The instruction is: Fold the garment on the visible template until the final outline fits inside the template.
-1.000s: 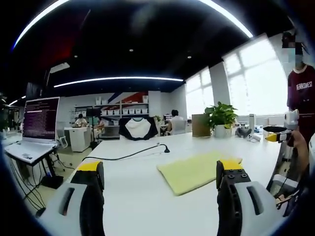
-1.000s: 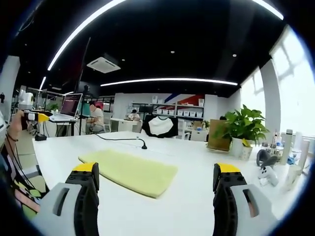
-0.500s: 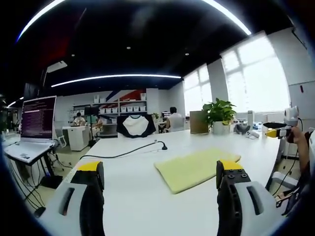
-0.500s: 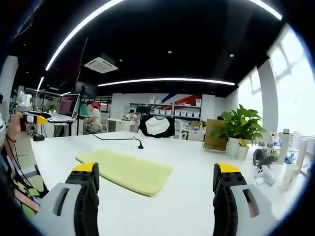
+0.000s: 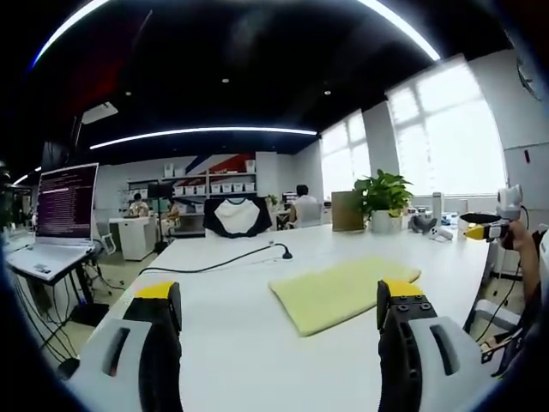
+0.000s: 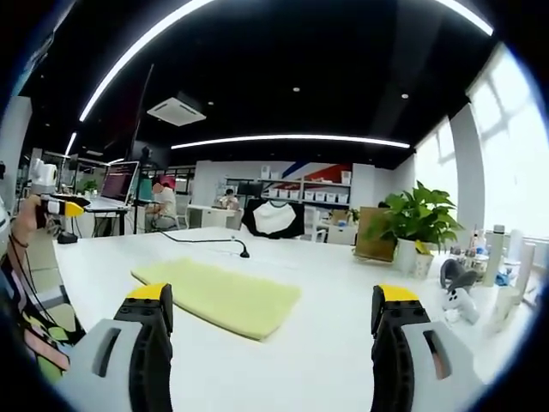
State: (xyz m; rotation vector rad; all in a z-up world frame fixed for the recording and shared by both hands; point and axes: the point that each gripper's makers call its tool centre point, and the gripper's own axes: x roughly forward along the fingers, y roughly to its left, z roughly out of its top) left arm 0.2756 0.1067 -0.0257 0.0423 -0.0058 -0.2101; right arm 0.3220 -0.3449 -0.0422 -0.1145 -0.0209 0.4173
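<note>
My left gripper (image 5: 279, 296) hangs above the white table (image 5: 223, 343), jaws wide apart w/ nothing between them. The yellow garment (image 5: 339, 292) lies flat on the table, ahead of my left jaws and toward the right one, just beyond its yellow tip. A black cable (image 5: 223, 264) runs over the table further ahead. A laptop (image 5: 60, 215) stands off to the left side, and a potted plant (image 5: 382, 202) is far ahead on the right. At the right edge of the left gripper view I see my other gripper, held in a hand (image 5: 517, 238).

My right gripper (image 6: 273, 300) is also open and empty, above the same table. Here the garment is ahead of the jaws, more toward the left one, not touching it. The plant stands ahead to the right. Beside it are small grey things (image 6: 459, 287), maybe controllers; too small to tell. No template outline I can make out around the garment.
</note>
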